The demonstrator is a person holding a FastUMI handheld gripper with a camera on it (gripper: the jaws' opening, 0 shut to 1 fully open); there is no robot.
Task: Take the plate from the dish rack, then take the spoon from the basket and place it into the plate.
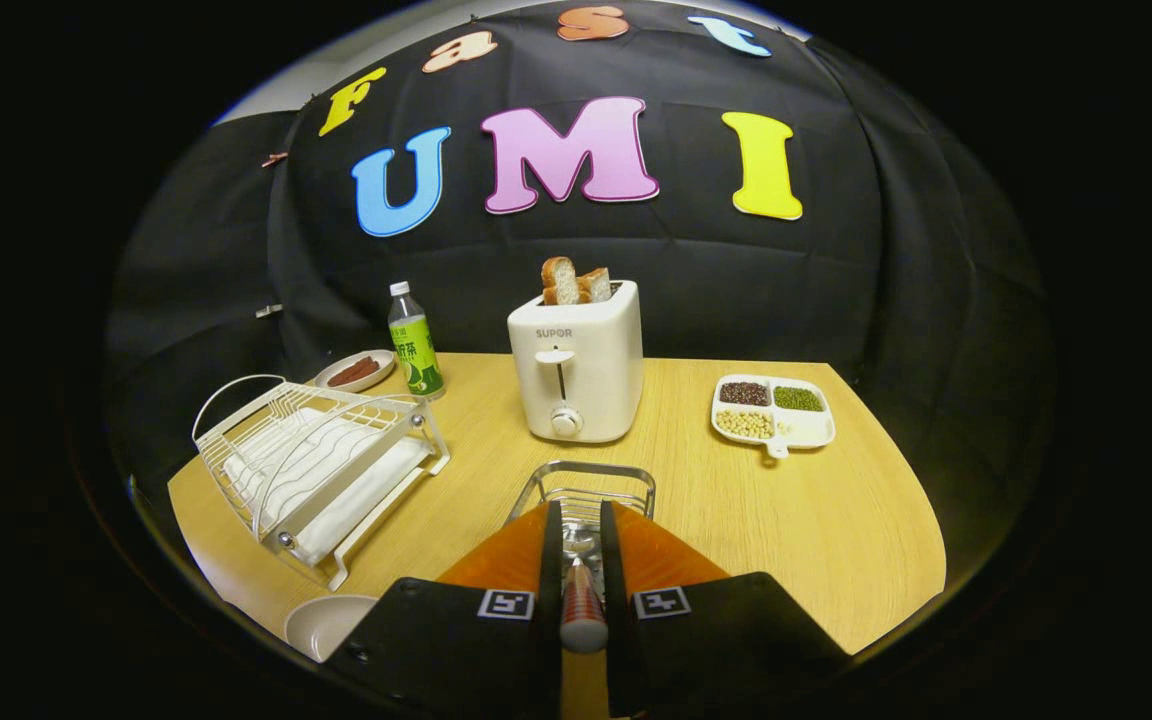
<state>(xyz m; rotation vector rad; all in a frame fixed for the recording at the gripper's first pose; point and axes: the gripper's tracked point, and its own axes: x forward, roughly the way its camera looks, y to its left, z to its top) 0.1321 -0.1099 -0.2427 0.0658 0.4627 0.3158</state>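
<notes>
My gripper (581, 512) is shut on a spoon (582, 600) with a reddish-brown handle and a metal bowl; the handle lies between both fingers and the bowl points forward. Just ahead of the fingertips stands a wire basket (588, 478), and the spoon's bowl sits at its near rim. Whether the spoon still rests in the basket I cannot tell. A white plate (321, 625) lies on the wooden table to the left of the fingers, near the table's front edge. The white wire dish rack (316, 455) stands further left and holds no plate.
A white toaster (576, 375) with bread slices stands right behind the basket. A green bottle (416, 350) and a small dish (356, 371) are at the back left. A divided tray of beans (806, 428) lies to the right. Bare table (816, 540) stretches right of the fingers.
</notes>
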